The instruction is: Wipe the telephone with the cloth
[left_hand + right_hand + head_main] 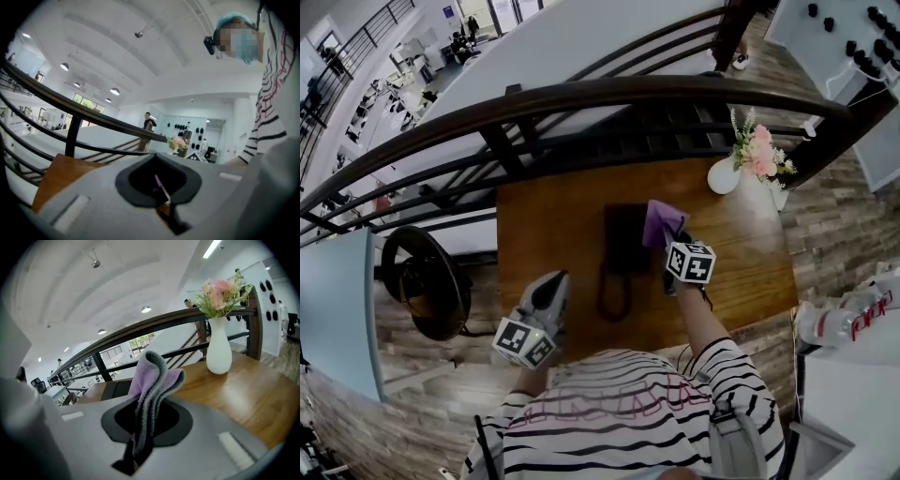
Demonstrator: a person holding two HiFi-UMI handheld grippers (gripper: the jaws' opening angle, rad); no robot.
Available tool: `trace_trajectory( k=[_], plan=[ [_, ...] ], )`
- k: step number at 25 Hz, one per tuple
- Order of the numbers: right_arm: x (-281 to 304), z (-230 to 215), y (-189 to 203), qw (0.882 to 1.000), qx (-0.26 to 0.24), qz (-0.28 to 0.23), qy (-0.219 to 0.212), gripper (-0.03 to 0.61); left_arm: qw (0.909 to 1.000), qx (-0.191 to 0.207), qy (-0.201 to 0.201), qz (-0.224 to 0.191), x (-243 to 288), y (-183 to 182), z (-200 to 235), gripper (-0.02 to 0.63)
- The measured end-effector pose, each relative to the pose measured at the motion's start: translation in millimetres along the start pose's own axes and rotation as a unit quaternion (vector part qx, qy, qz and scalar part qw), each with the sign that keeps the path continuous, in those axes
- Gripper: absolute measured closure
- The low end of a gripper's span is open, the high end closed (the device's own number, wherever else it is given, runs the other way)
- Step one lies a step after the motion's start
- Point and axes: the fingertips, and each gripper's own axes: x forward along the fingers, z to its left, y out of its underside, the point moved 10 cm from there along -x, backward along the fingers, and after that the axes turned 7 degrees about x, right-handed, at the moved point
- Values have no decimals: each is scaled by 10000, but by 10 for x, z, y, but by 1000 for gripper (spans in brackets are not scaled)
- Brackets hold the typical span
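While my right tongs [139, 441] are clamped on the soft purple microfibre cloth [152, 378], my left tongs [165, 199] are closed with nothing gripped.

The cloth [664, 223] hangs at the right edge of the flat black telephone [625, 236], which lies mid-way across the brown wooden surface [546, 220]; I cannot tell whether the two are touching. The left tongs [555, 286] are at the near-left edge, apart from the phone. Handling judgement: the cloth is light, limp and folds over itself, so a deep pinch on a bunched fold suits it, with a pad left free for rubbing. The phone looks rigid, smooth and light enough to slide, so I should steady its body with the left tongs, clear of the looped cord [613, 291].
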Motion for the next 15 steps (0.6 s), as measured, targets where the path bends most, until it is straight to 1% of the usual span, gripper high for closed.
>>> trace_trajectory(
  k=[3,9,12,15],
  plan=[
    [-118,135,26,9996,48,-143,-241,541,10000,9,6,-1,-55,-1,-17,612],
    [-278,638,134,9951,-31,-338,-930,541,10000,14,-11,-20,-201,5,19,612],
    [-280,888,233,9917,-49,-281,-1251,541,10000,-20,-46,-29,-269,-5,21,612],
    [-214,1144,369,9876,-118,-76,-1560,541,9999,-29,-117,-32,-354,-26,35,612]
  ],
)
